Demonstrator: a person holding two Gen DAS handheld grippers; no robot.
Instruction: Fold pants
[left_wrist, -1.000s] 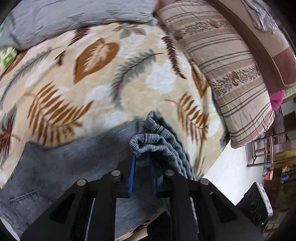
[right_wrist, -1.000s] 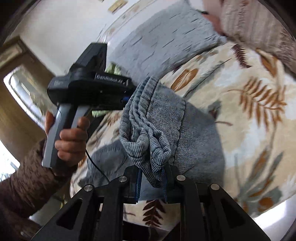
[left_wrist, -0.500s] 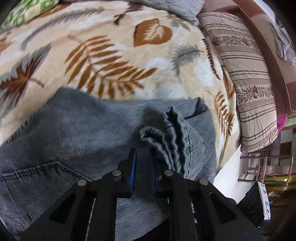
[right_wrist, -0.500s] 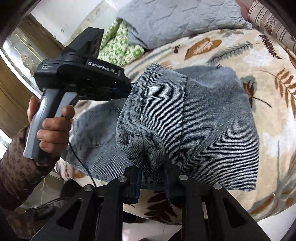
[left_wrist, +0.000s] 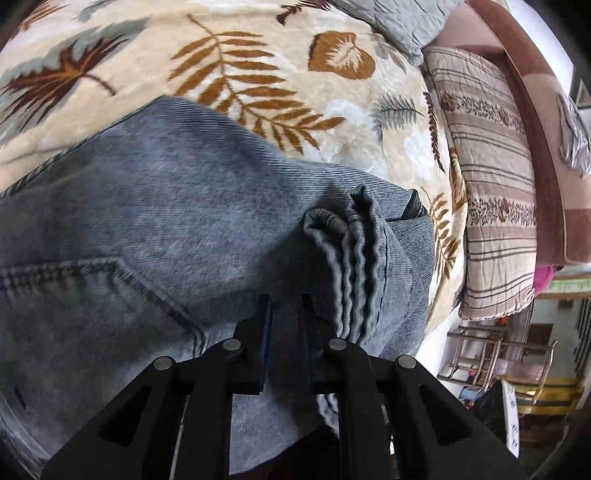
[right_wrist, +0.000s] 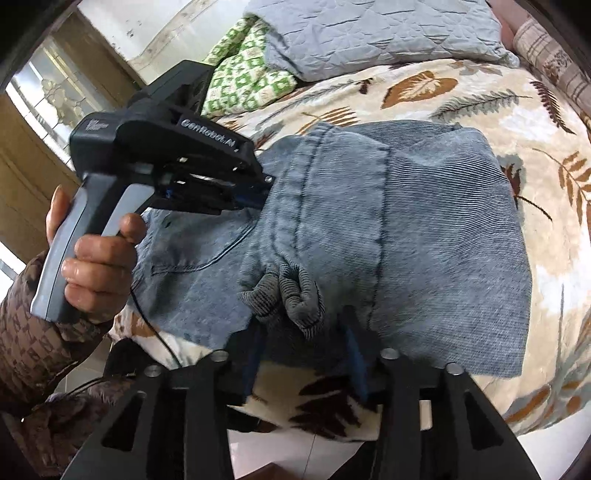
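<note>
One marking reads clearly in the right wrist view: "GenRobot.AI" in pale letters along the side of the black housing of the left hand-held gripper (right_wrist: 258, 192), at about ten o'clock. A small pale logo sits on the rear end of that housing, too blurred to read. In the left wrist view, a white tag (left_wrist: 511, 421) at about four o'clock carries dark handwritten characters, too small to make out.
</note>
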